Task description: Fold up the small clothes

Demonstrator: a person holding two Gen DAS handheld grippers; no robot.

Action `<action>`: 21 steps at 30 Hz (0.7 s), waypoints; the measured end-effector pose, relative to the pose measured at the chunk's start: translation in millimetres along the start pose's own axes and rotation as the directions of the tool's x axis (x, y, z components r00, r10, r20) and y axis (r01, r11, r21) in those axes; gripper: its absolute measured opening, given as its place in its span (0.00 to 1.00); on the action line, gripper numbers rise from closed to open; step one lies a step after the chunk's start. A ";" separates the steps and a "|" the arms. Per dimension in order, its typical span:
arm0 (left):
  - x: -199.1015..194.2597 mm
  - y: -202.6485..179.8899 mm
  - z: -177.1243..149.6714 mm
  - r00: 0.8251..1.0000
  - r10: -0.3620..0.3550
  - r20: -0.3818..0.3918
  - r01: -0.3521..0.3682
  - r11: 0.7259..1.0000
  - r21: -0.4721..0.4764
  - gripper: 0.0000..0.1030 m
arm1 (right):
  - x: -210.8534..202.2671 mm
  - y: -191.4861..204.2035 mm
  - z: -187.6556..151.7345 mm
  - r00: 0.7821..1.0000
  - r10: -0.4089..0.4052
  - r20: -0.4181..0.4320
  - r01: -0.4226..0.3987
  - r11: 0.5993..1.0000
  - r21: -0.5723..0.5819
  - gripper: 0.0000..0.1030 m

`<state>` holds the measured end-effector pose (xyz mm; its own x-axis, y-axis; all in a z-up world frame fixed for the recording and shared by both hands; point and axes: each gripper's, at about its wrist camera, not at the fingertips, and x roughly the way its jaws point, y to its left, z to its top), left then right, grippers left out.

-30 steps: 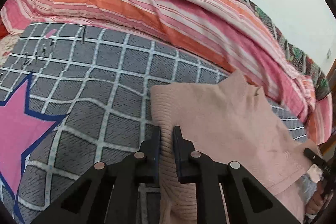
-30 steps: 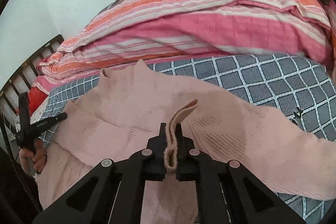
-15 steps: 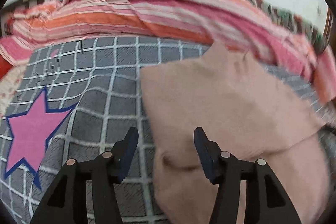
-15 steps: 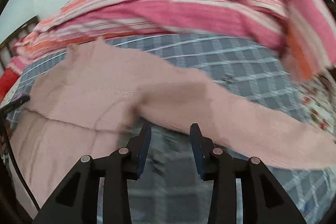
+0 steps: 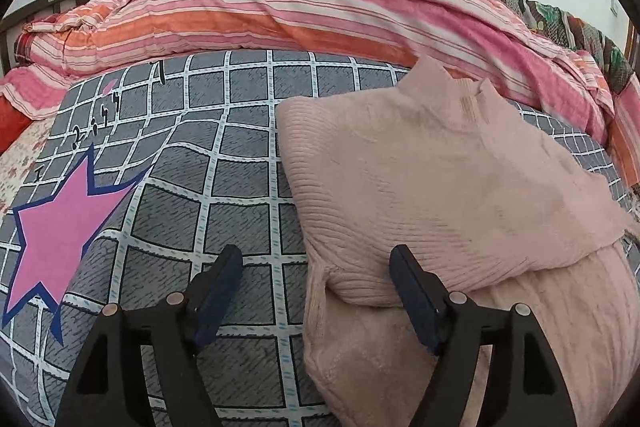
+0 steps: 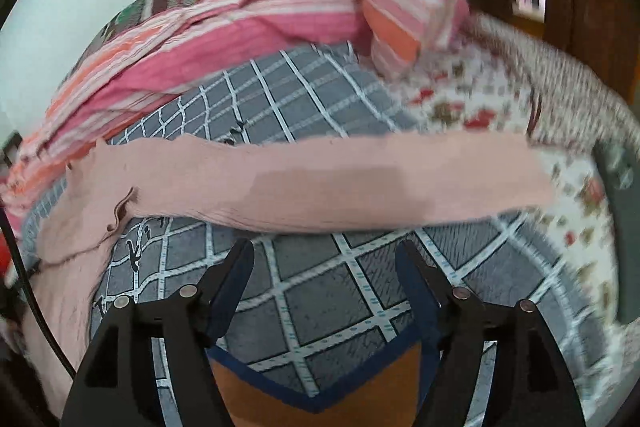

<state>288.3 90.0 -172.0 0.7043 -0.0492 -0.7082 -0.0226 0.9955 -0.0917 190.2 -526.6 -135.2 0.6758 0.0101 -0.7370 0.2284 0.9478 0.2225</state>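
Note:
A pale pink knit sweater (image 5: 432, 187) lies on the grey checked bedspread (image 5: 224, 187), one sleeve folded across its body, collar at the far end. My left gripper (image 5: 316, 263) is open and empty, straddling the sweater's left edge near the fold. In the right wrist view the sweater's other sleeve (image 6: 340, 187) stretches out flat to the right across the bed. My right gripper (image 6: 324, 259) is open and empty, just short of that sleeve.
A rumpled pink and orange striped quilt (image 5: 280, 3) is piled along the far side of the bed, also in the right wrist view (image 6: 248, 35). A pink star (image 5: 60, 215) is printed on the bedspread at left. A floral sheet (image 6: 500, 107) and dark wooden furniture (image 6: 580, 7) lie right.
Both grippers have opened and let go of the sweater. The right one released the sleeve cuff and swung right toward the outstretched sleeve. The left one pulled back slightly.

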 end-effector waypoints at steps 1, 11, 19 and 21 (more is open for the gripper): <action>0.2 -0.4 -0.1 1.000 -0.003 -0.002 0.003 1.000 -0.004 0.73 | 2.0 -5.1 -0.5 1.000 0.010 0.007 -0.010 1.000 0.016 0.70; 3.5 1.4 1.3 1.000 -0.018 -0.012 0.018 1.000 -0.011 0.75 | 22.2 -39.8 21.9 0.999 0.035 0.026 -0.039 0.983 0.180 0.75; 4.6 3.2 1.9 0.999 -0.034 -0.016 0.034 0.999 -0.019 0.76 | 31.0 -39.0 38.7 0.994 -0.097 0.044 0.090 0.987 0.134 0.07; 4.1 3.9 1.9 0.999 -0.040 -0.014 0.039 0.999 -0.022 0.76 | 23.5 -27.9 41.9 0.988 -0.137 0.067 0.131 0.988 0.088 0.06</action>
<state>292.4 93.8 -173.9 0.6950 -0.0898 -0.7134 -0.0108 0.9908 -0.1352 229.1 -566.2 -132.0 0.6835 -0.1407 -0.7162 0.3752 0.9094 0.1794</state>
